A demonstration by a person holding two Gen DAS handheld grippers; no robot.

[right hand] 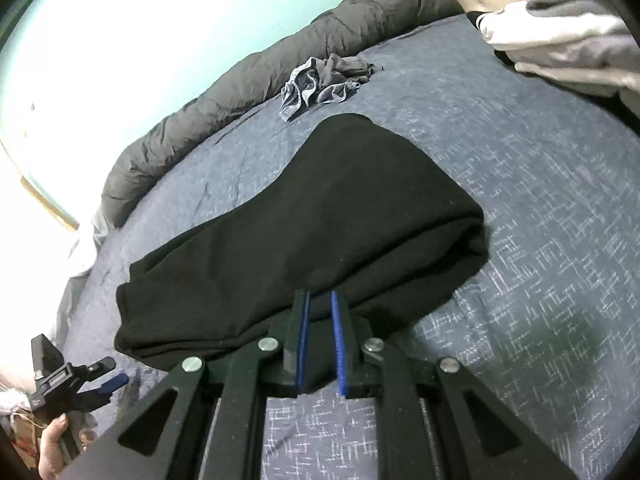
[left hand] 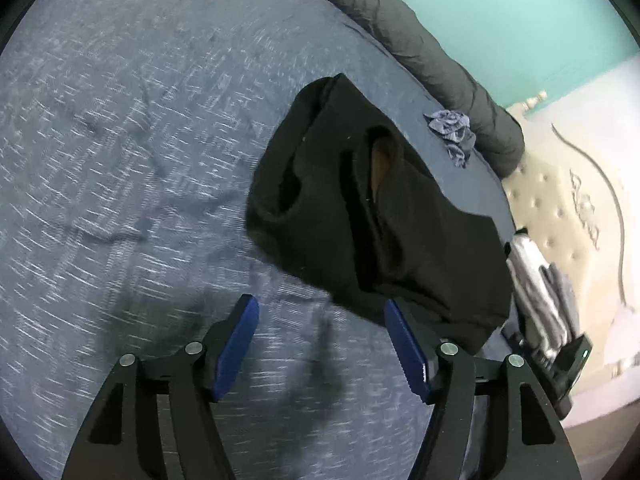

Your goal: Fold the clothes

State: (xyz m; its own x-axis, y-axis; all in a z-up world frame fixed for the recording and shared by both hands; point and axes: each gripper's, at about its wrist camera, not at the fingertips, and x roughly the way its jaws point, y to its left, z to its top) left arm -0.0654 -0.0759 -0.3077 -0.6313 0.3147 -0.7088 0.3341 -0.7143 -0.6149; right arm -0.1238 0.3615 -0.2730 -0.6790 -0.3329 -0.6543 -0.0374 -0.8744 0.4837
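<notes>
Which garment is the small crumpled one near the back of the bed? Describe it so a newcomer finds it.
Start from the rolled dark grey duvet along the teal wall. Right in front of it, on the blue patterned bedsheet, lies a small crumpled grey-blue garment, apart from everything else. Unlike the large folded black garment nearer the right gripper, it is light, striped at the edges and unfolded.
</notes>
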